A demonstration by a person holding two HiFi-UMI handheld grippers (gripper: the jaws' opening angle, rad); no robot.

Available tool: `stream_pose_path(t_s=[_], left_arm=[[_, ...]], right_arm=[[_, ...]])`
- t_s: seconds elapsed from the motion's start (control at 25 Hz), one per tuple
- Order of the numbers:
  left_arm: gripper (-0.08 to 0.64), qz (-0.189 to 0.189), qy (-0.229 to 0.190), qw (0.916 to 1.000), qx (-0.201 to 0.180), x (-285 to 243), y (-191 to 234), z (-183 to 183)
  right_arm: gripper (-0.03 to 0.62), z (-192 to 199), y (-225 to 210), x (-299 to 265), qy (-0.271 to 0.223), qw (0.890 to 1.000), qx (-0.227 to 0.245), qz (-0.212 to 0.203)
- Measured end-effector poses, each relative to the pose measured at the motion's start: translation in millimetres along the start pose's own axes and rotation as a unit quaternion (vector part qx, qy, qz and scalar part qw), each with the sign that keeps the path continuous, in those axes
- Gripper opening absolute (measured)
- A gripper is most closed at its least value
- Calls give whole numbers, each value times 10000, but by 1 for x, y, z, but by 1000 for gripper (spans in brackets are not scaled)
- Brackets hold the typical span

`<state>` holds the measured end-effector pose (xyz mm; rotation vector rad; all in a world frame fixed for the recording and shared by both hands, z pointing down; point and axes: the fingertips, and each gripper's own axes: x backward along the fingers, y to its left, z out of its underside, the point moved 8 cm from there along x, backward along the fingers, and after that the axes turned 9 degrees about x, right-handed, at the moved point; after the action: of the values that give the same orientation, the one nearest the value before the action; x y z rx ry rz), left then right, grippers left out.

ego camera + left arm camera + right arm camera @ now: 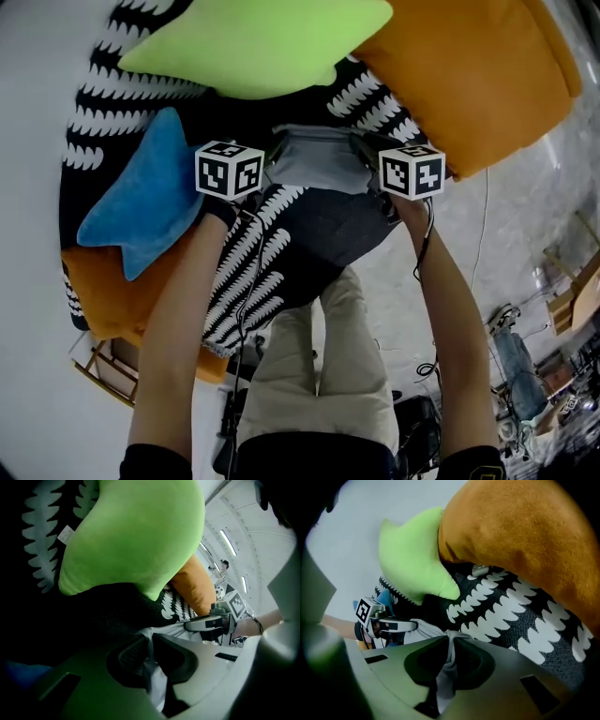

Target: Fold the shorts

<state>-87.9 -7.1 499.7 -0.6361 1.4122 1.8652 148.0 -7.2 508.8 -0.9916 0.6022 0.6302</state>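
Head view count: 2 claws, 1 pair of shorts, 4 cushions, 1 patterned cover, 2 bare forearms, 2 legs in beige trousers.
Left claw (149, 654): clenched on a bunched end of the grey shorts (317, 159), with cloth pinched between both pads.
Right claw (449, 656): clenched the same way on the other end of that edge.
Shorts: stretched in 1 span between the 2 claws, over the middle of the cover and just in front of the lime green cushion.
Cushions: 1 lime green cushion (262, 42) at the back; 1 blue cushion (141, 202) at the left; 2 orange, the large orange cushion (478, 75) at the back right, the small orange cushion (112, 300) at the front left and partly under the blue one.
Cover (253, 272): black knit with rows of white leaf shapes, plus a plain dark grey patch below the shorts.
Floor (525, 216): pale and mottled, crossed by 1 thin cable (483, 234).
Room: pale ceiling with strip lights in the left gripper view; wooden frame (108, 370) at the lower left; blurred clutter at the lower right.
Edges: front edge of the cover close to the trousers (328, 366); cushions crowding the back, left and right sides.
Open room: only the middle strip of the cover bare; wide bare floor right of the legs.
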Motion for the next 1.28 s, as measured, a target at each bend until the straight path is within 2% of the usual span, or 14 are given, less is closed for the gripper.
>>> stream_pose_path(t_s=[0.2, 0.24, 0.32, 0.36, 0.48, 0.64, 0.68, 0.72, 0.84, 0.88, 1.0, 1.12, 1.2, 1.28], left_arm=[[57, -224, 30, 9997, -41, -15, 5, -14], [95, -267, -23, 9996, -117, -18, 7, -18], [255, -295, -82, 9992, -274, -19, 8, -24], [274, -302, -89, 9990, -332, -17, 8, -25], [290, -420, -116, 9981, -431, -5, 7, -28], [299, -595, -357, 9964, -496, 14, 15, -43], [299, -648, -482, 9955, -503, 19, 15, -44], [296, -685, -640, 9944, -493, 26, 12, -44], [196, -604, -1114, 9911, -420, 49, -2, -38], [172, -557, -1177, 9906, -425, 52, -6, -35], [151, -472, -965, 9925, -589, 31, -10, -17], [123, -657, -784, 9919, -754, -9, 8, -6], [106, -797, -784, 9910, -743, -23, 22, 7], [106, -808, -891, 9896, -789, -28, 22, 5]], right_arm=[[63, -5, -12, -10, -135, 9997, -131, 181], [89, -9, -13, -14, -181, 9995, -90, 231], [172, -15, -7, -19, -206, 9996, -3, 210], [218, -17, -2, -20, -191, 9997, 22, 151], [293, -22, 11, -17, -89, 9999, 140, 27], [298, -38, 9, -2, -111, 9989, 376, 259], [291, -39, 7, 6, -207, 9984, 392, 359], [259, -38, 7, 15, -357, 9976, 403, 445], [62, -36, 21, 28, -940, 9943, 346, 377], [31, -33, 27, 26, -1060, 9935, 316, 282], [15, -13, 28, 7, -928, 9948, 320, 261], [15, 4, -2, -14, -715, 9933, 575, 699], [15, 17, -10, -21, -765, 9916, 693, 779], [17, 14, -9, -15, -930, 9878, 897, 871]])
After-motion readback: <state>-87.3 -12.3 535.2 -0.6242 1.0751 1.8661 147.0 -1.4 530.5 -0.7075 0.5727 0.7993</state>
